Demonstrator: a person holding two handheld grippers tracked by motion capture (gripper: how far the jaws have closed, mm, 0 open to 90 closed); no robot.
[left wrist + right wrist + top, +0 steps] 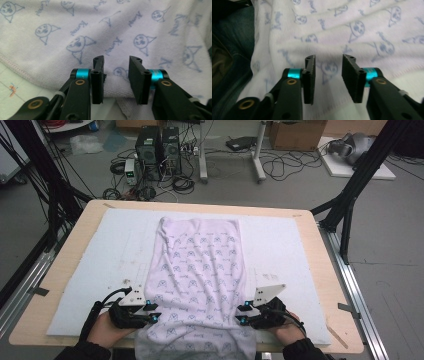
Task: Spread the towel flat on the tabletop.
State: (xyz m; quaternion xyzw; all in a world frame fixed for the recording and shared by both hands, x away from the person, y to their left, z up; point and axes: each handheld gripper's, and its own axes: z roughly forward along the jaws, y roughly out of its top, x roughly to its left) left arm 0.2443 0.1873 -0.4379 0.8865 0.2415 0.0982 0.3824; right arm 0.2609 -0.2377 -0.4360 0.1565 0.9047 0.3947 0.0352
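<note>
Jaws on both grippers stood parted with a clear gap, and no pad pressed on the cloth. In the left gripper view, the left gripper (pixel 116 77) pointed at the towel's (pixel 105 32) hemmed side edge, which ran under and between the tips, the fabric lying loose in the gap. In the right gripper view, the right gripper (pixel 328 77) faced the towel's opposite side edge the same way, cloth visible through the gap but ungripped.

From the high view, the towel (pixel 200 270), pale with a blue printed pattern, lay lengthwise along the middle of the white mat (pixel 100 250). The left gripper (pixel 150 311) sat just beside the towel's near left edge, the right gripper (pixel 246 314) just beside its near right edge. The towel's near end hung over the table edge and was cut off by the frame. Both forearms were likewise cut off there.
</note>
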